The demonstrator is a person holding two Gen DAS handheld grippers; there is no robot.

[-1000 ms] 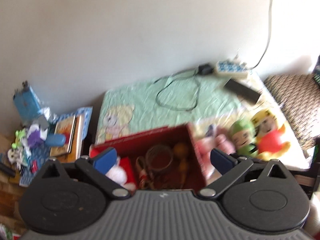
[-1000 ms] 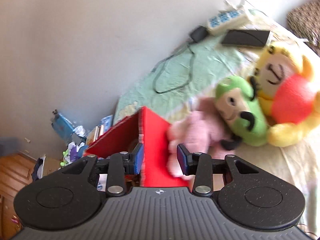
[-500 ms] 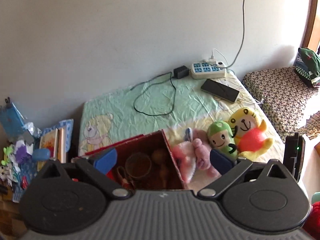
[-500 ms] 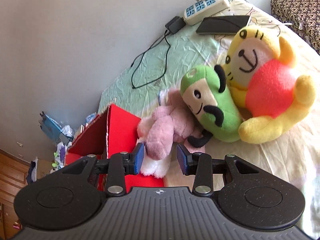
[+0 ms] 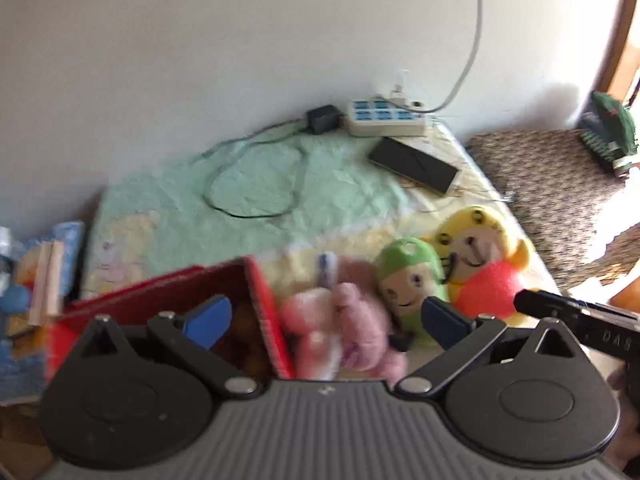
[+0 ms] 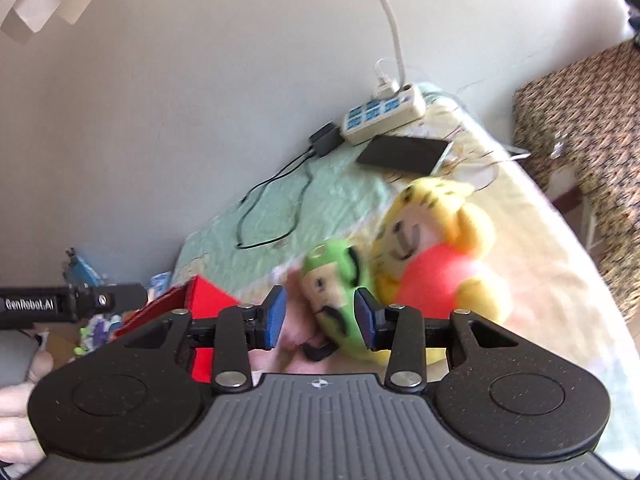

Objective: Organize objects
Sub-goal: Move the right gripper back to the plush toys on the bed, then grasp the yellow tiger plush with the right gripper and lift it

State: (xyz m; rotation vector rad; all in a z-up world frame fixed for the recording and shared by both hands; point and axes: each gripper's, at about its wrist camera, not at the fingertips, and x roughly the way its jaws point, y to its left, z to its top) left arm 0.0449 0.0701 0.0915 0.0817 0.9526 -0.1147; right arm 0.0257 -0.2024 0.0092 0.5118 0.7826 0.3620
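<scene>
Left gripper (image 5: 326, 318): fingers spread wide, released, nothing between them. It hangs above the near edge of the bed, with the red box (image 5: 264, 312) and the pink plush (image 5: 348, 328) framed between its blue pads. The box is open-topped and holds brownish items, too blurred to identify. The pink plush lies against the box's right wall.

Right gripper (image 6: 320, 320): fingers part-open, one on either side of the green plush (image 6: 334, 294). Motion blur prevents confirming whether the pads touch it — the grip state cannot be determined.

Toy layout on the bed, left to right in the left wrist view:
- red box, at the near left;
- pink plush, touching the box;
- green plush (image 5: 410, 284), just beside the pink one;
- yellow plush (image 5: 480, 256) with a red belly, pressed against the green plush's right side.

Far side of the bed, by the wall: a power strip (image 5: 386, 118) with blue sockets, a black adapter (image 5: 322, 118) to its left with a looped cable (image 5: 252, 184) — and a dark phone (image 5: 412, 164) lying flat just in front of the strip.

Left of the bed: a stack of books (image 5: 44, 276) and small clutter, blurred.
</scene>
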